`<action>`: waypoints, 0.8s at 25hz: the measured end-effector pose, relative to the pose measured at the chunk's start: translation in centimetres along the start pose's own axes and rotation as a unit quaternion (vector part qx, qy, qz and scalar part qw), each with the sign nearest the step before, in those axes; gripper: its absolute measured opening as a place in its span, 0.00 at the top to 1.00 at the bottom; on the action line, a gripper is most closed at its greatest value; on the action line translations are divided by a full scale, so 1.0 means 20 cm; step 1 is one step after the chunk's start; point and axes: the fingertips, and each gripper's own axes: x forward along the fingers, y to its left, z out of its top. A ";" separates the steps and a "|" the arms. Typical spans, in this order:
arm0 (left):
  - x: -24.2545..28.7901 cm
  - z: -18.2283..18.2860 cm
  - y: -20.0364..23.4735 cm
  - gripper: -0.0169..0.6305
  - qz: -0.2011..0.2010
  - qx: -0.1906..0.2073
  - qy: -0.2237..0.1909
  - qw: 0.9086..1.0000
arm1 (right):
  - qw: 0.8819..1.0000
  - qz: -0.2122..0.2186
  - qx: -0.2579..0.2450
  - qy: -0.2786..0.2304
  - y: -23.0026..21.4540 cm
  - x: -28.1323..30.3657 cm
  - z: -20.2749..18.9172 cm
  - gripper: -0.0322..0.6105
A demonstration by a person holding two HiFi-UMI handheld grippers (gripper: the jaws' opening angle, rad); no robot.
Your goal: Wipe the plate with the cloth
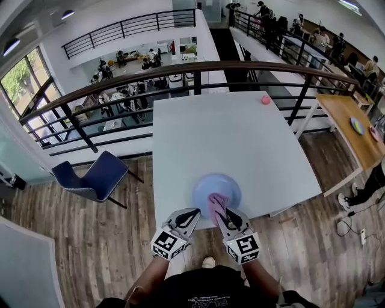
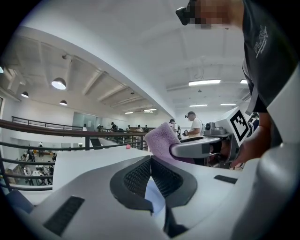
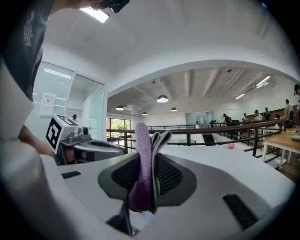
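Purple cloth [image 1: 217, 202] pinched in right claw [image 1: 221, 212] over blue plate [image 1: 203, 186], left claw [image 1: 192, 215] pressed together

The plate [image 1: 206, 185] sits by the middle of the bench's [image 1: 228, 138] front edge, with the cloth [image 1: 216, 203] over its near part. A ball [image 1: 266, 100] lies near the far right corner.

Head view: we read bright, even daylight, w/ windows [image 1: 21, 81] at upper left. The white surface [image 1: 240, 138] is near overexposed; shadows are soft and faint.

Gripper views: ceiling lamps [image 2: 59, 84] are lit, and a strip light [image 3: 97, 14] glares at top.

We note strong fisheye distortion in all three views. The railing [image 1: 180, 64] bows into an arc, and gripper-view corners go black.

The cloth [image 3: 143, 164] near the lens is slightly soft; background is approx. sharp.
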 end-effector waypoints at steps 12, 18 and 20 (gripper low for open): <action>0.16 -0.08 0.20 0.95 0.027 -0.007 0.029 0.999 | 0.999 0.028 -0.002 0.018 -0.13 0.19 -0.04 0.79; 0.16 -0.07 0.38 0.95 0.018 -0.007 0.031 0.999 | 0.999 0.024 -0.001 0.025 -0.12 0.36 -0.03 0.79; 0.17 -0.07 0.43 0.95 0.015 -0.006 0.032 0.999 | 0.999 0.021 -0.005 0.025 -0.12 0.40 -0.01 0.79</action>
